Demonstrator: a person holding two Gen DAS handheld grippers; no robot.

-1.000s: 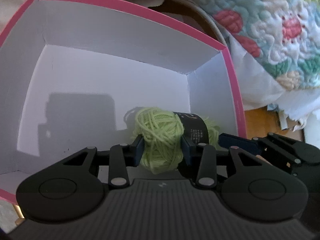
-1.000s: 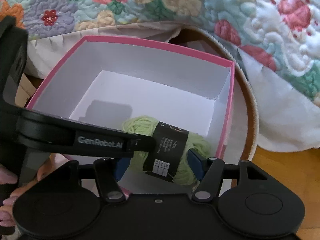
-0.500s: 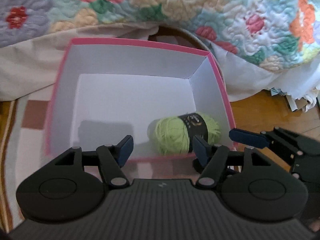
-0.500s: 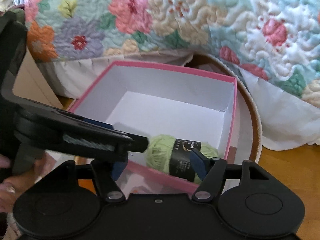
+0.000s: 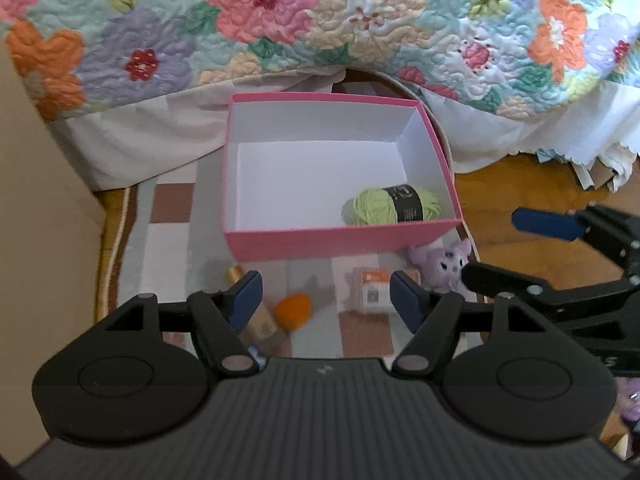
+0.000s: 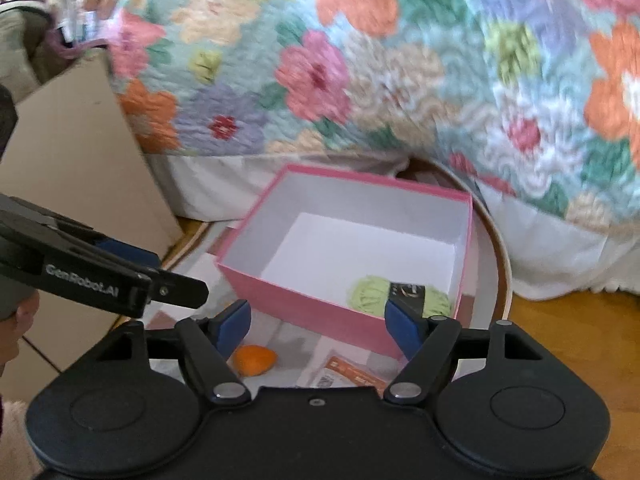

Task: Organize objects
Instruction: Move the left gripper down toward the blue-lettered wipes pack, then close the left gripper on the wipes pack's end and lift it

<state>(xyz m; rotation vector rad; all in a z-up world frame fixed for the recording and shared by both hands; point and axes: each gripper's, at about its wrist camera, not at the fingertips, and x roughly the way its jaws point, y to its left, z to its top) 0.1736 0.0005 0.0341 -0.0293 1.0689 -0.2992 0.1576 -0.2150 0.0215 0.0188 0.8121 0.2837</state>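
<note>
A green yarn ball (image 5: 390, 205) with a black label lies in the front right corner of the pink box (image 5: 340, 240), also seen in the right wrist view (image 6: 400, 295) inside the box (image 6: 304, 300). My left gripper (image 5: 326, 298) is open and empty, held back above the mat in front of the box. My right gripper (image 6: 318, 322) is open and empty, near the box's front. An orange sponge (image 5: 294, 308), a gold-capped bottle (image 5: 256, 320), a small white-and-orange packet (image 5: 372, 294) and a purple plush toy (image 5: 444, 264) lie on the mat before the box.
A flowered quilt (image 5: 320, 20) hangs over the bed behind the box. A cardboard panel (image 5: 36, 200) stands at the left. The checked mat (image 5: 168, 240) lies on a wooden floor (image 5: 520, 184). The right gripper's arm (image 5: 560, 260) shows at the right of the left wrist view.
My left gripper let go of the yarn ball in the box, opened, and pulled back and up. My right gripper also drew back; the items on the mat came into view.
</note>
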